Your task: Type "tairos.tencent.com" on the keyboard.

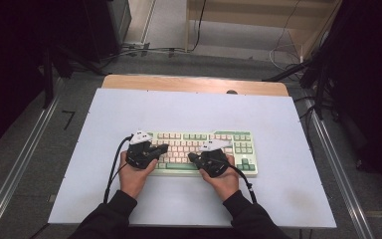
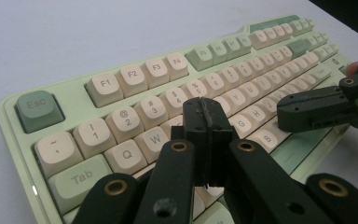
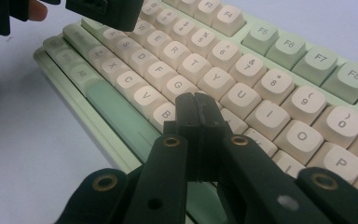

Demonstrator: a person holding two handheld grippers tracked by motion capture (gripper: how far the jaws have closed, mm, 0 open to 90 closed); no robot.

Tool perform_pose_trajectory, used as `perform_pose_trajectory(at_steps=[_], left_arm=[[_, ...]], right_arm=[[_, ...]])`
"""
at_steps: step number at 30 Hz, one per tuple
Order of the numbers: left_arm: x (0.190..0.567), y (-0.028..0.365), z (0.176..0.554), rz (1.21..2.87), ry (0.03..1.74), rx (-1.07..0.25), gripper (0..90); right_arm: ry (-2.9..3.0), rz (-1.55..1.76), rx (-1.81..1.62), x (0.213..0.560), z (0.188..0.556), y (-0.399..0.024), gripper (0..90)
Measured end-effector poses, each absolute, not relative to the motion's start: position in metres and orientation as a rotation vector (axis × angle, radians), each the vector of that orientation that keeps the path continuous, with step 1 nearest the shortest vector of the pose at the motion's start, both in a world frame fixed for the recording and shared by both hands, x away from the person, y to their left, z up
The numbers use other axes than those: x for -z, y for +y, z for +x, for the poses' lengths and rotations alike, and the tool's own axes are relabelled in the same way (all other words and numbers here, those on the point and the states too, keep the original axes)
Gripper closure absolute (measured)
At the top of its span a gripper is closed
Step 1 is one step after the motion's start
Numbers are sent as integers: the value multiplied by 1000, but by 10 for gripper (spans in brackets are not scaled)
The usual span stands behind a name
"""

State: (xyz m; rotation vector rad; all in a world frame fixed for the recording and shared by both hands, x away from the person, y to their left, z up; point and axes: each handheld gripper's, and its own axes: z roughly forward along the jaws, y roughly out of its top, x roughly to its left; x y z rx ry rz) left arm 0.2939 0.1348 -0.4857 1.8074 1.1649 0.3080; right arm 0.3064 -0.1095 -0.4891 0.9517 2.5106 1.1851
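1. White surface point(image 1: 278, 199) on a wooden table, dark workshop floor and cables beyond: at the near edge, a person's two sleeved forearms come in, one hand-held gripper in each hand.
2. Left hand-held gripper point(image 1: 163, 148) hovers over the left half of the keys, jaws pressed together with nothing between them; in the left gripper view its tip point(image 2: 207, 112) sits above the letter rows near the W and the number keys.
3. Right hand-held gripper point(image 1: 191, 157) hovers over the lower middle, jaws likewise together and empty, its tip point(image 3: 196, 108) just above the B and G keys.
4. One keyboard point(image 1: 238, 149), green and cream, lies directly beneath both tips, its long axis running left to right across the surface; both hands are about equally near it.
5. Count: one keyboard, two hand-held grippers, two hands.
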Motion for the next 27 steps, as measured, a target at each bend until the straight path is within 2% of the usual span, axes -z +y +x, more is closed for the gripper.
perform_pose_trajectory(at_steps=[27], left_arm=[[487, 121, 300, 1821, 1143, -280, 900]], right_arm=[[2471, 988, -1221, 482, 307, -119, 878]])
